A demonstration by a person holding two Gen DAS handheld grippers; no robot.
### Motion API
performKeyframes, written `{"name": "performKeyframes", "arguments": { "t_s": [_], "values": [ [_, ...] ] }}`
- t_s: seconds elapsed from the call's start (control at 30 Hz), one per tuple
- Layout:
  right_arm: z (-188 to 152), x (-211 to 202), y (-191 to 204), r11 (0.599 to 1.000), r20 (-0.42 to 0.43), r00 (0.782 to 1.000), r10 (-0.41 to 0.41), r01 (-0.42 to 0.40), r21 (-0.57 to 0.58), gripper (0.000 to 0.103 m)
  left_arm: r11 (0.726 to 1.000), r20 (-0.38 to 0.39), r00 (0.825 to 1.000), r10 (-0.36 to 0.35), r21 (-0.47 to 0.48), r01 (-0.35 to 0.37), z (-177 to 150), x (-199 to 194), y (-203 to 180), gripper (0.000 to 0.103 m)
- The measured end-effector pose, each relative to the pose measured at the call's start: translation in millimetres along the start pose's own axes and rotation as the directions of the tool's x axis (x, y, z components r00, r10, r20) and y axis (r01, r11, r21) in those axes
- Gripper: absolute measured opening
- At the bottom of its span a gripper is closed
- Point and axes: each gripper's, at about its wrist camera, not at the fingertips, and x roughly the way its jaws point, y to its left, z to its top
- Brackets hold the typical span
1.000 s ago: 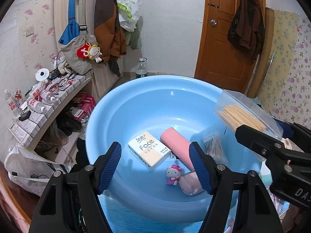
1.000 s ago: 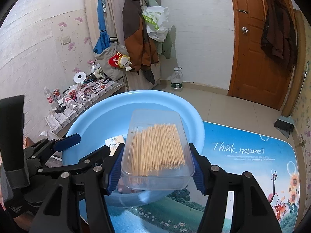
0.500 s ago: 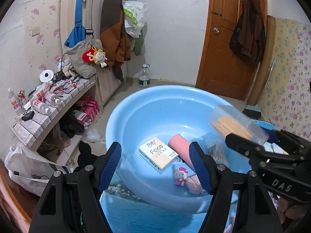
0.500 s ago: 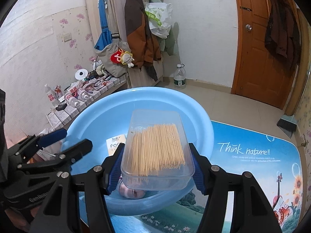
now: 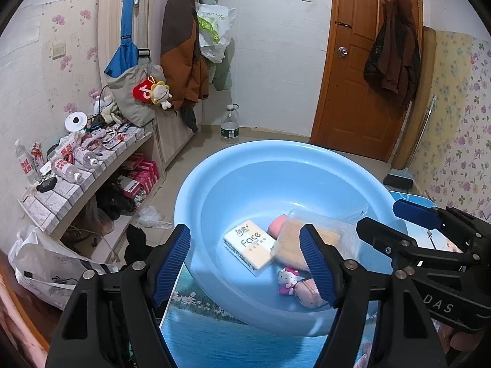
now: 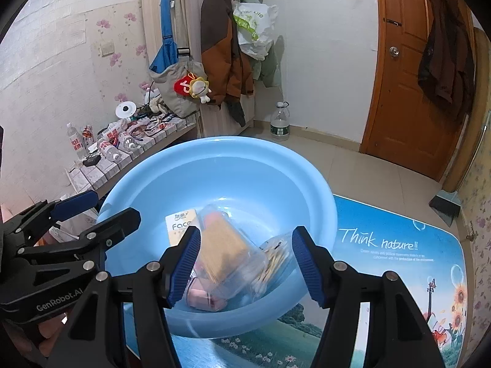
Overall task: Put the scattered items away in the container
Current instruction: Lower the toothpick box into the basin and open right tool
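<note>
A light blue basin (image 5: pixel 214 184) (image 6: pixel 276 165) stands on a printed mat. In it lie a "Face" tissue pack (image 5: pixel 250 247) (image 6: pixel 178 224), a pink roll (image 5: pixel 276 224), a Hello Kitty charm (image 5: pixel 288 279) and a bag of cotton swabs (image 6: pixel 273 260). A clear box of toothpicks (image 5: pixel 310 239) (image 6: pixel 227 254) lies tilted in the basin, free of the jaws. My right gripper (image 6: pixel 245 263) is open above it and also shows in the left wrist view (image 5: pixel 386 227). My left gripper (image 5: pixel 245 263) is open and empty at the basin's near left rim.
The printed mat (image 6: pixel 399 245) lies under the basin. A tiled shelf (image 5: pixel 76 178) with bottles and packets runs along the left wall. A water bottle (image 5: pixel 229 125) stands by the far wall, a wooden door (image 5: pixel 362 76) beyond. A dustpan (image 6: pixel 445 205) is at right.
My right gripper has opened and the toothpick box has dropped into the basin. My left gripper has drawn back from the basin.
</note>
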Motion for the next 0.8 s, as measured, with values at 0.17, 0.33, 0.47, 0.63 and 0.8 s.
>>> {"name": "performKeyframes", "arguments": {
  "t_s": [0.17, 0.33, 0.47, 0.63, 0.8],
  "values": [
    [-1, -7, -3, 1.0, 0.009, 1.0, -0.004, 0.004, 0.016, 0.064, 1.0, 0.008, 1.0, 0.004, 0.006, -0.004, 0, -5, -2, 0.076],
    [-3, -21, -9, 0.999, 0.039, 0.999, -0.024, 0.023, 0.031, 0.077, 1.0, 0.019, 1.0, 0.007, 0.003, -0.007, 2, -13, -3, 0.084],
    [-4, -33, -15, 0.998, 0.056, 0.998, -0.034, 0.031, 0.047, 0.078, 1.0, 0.04, 0.999, 0.009, 0.007, -0.009, 3, -22, -5, 0.09],
    [-10, -52, -28, 0.996, 0.076, 0.996, -0.048, 0.042, 0.079, 0.078, 1.0, 0.063, 0.998, 0.003, 0.027, -0.005, 2, -37, -16, 0.095],
    [-19, -74, -40, 0.993, 0.097, 0.994, -0.058, 0.047, 0.107, 0.078, 0.999, 0.074, 0.997, 0.0, 0.052, -0.004, 0, -50, -31, 0.098]
  ]
}}
